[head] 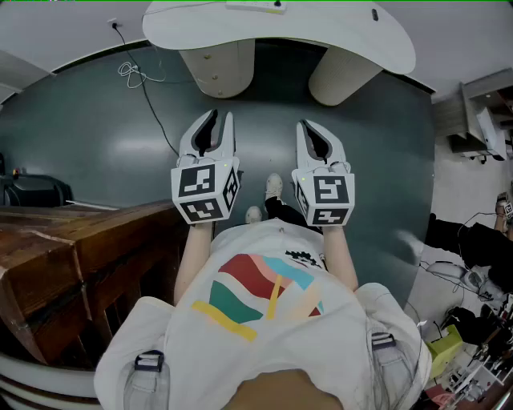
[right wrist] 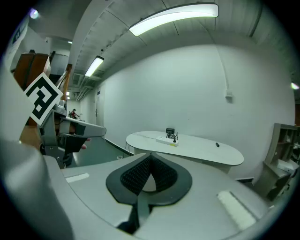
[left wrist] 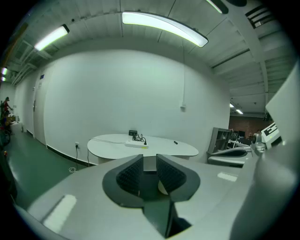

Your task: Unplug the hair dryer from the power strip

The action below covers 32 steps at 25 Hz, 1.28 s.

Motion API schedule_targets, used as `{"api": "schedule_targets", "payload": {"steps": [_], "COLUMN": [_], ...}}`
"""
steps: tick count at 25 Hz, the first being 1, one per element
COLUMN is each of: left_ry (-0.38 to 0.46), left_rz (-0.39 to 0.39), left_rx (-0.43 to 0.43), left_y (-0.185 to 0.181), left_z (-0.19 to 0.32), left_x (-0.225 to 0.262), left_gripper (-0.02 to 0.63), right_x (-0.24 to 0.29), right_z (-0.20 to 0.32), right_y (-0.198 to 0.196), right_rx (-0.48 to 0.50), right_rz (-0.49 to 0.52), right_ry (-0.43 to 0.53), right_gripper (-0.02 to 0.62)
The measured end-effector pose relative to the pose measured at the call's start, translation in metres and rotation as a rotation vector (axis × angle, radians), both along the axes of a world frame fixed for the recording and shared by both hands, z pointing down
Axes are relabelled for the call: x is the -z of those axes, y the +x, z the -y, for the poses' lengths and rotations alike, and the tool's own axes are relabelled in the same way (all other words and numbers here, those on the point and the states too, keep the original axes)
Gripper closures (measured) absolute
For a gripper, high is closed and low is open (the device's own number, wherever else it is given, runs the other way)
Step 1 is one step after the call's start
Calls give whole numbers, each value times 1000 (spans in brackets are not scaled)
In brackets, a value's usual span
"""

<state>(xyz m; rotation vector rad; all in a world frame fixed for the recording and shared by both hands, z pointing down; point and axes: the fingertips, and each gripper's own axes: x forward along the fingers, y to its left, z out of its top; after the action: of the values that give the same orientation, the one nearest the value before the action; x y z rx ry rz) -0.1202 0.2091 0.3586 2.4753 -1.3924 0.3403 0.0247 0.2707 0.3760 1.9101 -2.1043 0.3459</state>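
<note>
Far ahead stands a white oval table with a white power strip on it. A black plug with a cord sits in the strip, and behind it is a small black object, too small to identify. My left gripper is held over the green floor, well short of the table; a narrow gap shows between its pads, with nothing in it. My right gripper hangs beside it with its pads touching, empty.
A brown wooden desk is close on my left. From a wall socket a cable runs down to the floor by the table's thick legs. Shelving and loose clutter line the right side. A small dark item lies on the table.
</note>
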Motion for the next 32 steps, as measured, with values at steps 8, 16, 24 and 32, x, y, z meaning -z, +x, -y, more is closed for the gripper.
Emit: {"api": "schedule_targets", "payload": {"steps": [8, 16, 24, 32], "left_ry": [5, 27, 67, 100], "left_rz": [-4, -7, -7, -14], "left_rx": [11, 58, 77, 116], "left_y": [10, 28, 50, -1], "left_z": [18, 41, 67, 50], "left_x": [0, 3, 10, 26], "left_gripper": [528, 528, 528, 528], "right_x": [-1, -4, 3, 17], "right_z": [14, 29, 55, 41], "right_y": [18, 44, 71, 35], "right_rx": [-6, 26, 34, 49], "right_rz": [6, 41, 40, 63], "right_ry": [8, 21, 74, 123], "right_gripper": [583, 583, 583, 583]}}
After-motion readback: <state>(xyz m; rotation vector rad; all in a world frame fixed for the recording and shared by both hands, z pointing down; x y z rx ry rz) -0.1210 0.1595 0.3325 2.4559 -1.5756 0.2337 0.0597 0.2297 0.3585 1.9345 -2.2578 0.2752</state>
